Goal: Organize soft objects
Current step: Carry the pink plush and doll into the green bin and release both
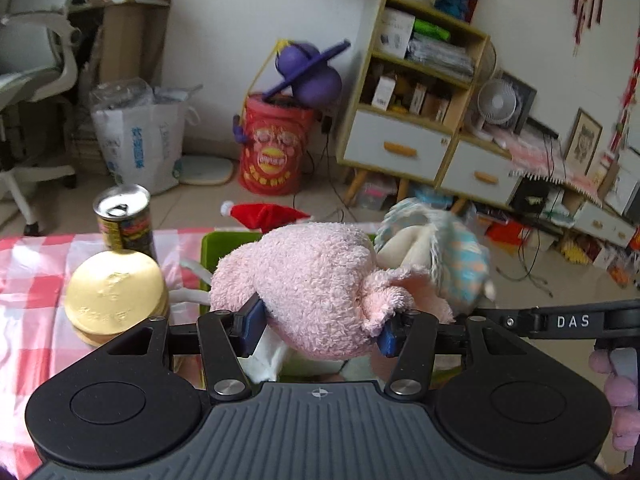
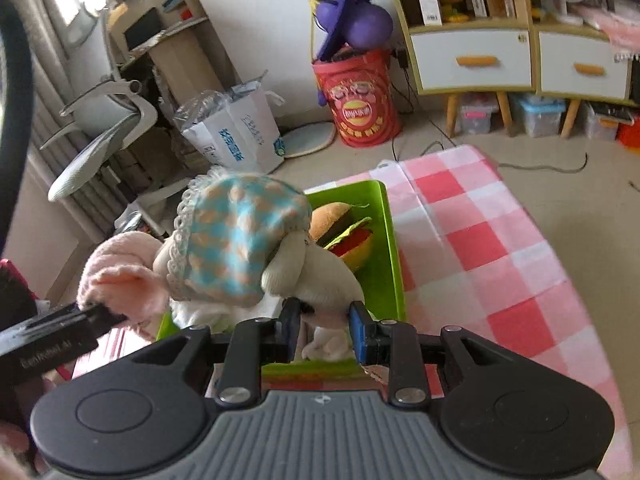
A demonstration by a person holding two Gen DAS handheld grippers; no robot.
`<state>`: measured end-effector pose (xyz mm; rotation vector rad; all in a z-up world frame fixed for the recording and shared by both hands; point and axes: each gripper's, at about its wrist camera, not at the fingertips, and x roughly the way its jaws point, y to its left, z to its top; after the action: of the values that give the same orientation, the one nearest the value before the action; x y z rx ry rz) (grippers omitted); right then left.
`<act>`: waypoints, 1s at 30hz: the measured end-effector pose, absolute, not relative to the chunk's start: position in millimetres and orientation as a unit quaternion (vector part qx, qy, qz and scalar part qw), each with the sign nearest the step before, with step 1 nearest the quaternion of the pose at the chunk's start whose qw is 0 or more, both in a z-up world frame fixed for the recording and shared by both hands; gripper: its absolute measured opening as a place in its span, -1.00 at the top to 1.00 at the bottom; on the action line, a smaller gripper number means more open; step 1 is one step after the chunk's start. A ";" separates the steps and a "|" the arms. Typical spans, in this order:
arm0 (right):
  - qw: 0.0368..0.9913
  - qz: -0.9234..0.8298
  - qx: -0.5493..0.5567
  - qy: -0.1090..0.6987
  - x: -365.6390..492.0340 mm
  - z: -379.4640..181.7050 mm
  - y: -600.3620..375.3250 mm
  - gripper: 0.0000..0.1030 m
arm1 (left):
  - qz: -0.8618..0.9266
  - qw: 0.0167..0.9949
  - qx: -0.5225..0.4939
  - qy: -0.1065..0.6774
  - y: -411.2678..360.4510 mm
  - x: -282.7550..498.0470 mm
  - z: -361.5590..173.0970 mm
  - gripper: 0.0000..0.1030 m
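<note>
My left gripper point(image 1: 318, 330) is shut on a pink plush toy point(image 1: 312, 284) and holds it above the green tray point(image 1: 224, 244). My right gripper point(image 2: 325, 330) is shut on a cream doll with a blue and orange bonnet point(image 2: 240, 240), held over the green tray point(image 2: 390, 256). The doll also shows to the right of the pink plush in the left wrist view point(image 1: 444, 248). The pink plush shows at the left in the right wrist view point(image 2: 120, 272). A plush hamburger point(image 2: 344, 232) lies in the tray.
The table has a red and white checked cloth point(image 2: 492, 248). A drink can point(image 1: 124, 220) and a round gold tin point(image 1: 116, 292) stand left of the tray. A red Santa hat point(image 1: 264, 214) lies behind it. A red bin point(image 1: 272, 148) and shelves point(image 1: 412, 92) stand on the floor beyond.
</note>
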<state>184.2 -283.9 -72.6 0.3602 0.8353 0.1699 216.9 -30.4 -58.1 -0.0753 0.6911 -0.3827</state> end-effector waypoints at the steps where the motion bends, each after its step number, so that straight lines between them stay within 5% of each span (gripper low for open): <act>1: 0.893 0.078 0.178 0.407 189.6 -77.1 -283.8 0.93 | -0.187 0.919 -0.038 0.346 -31.5 224.9 -64.0 -0.06; 7: 0.889 0.075 0.195 0.407 207.3 -98.0 -284.0 0.83 | -0.191 0.909 -0.025 0.369 -35.5 247.6 -88.9 -0.38; 9: 0.888 0.077 0.194 0.409 206.4 -99.4 -283.6 0.63 | -0.181 0.914 -0.018 0.362 -38.1 245.6 -88.9 -0.70; 11: 0.890 0.081 0.192 0.406 203.0 -97.1 -283.8 0.33 | -0.181 0.919 -0.018 0.350 -37.6 238.3 -85.6 -0.80; 13: 0.895 0.078 0.187 0.398 197.0 -92.0 -285.0 0.15 | -0.176 0.921 -0.018 0.347 -37.5 231.8 -80.7 -0.84; 30: 0.894 0.036 0.126 0.429 71.8 -37.8 -281.9 -0.29 | -0.007 0.902 -0.014 0.431 -11.2 98.0 -39.7 -0.90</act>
<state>71.8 -281.9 -37.8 0.2607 0.8888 0.0738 98.0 -11.2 -39.7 -0.0279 0.8908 -0.0139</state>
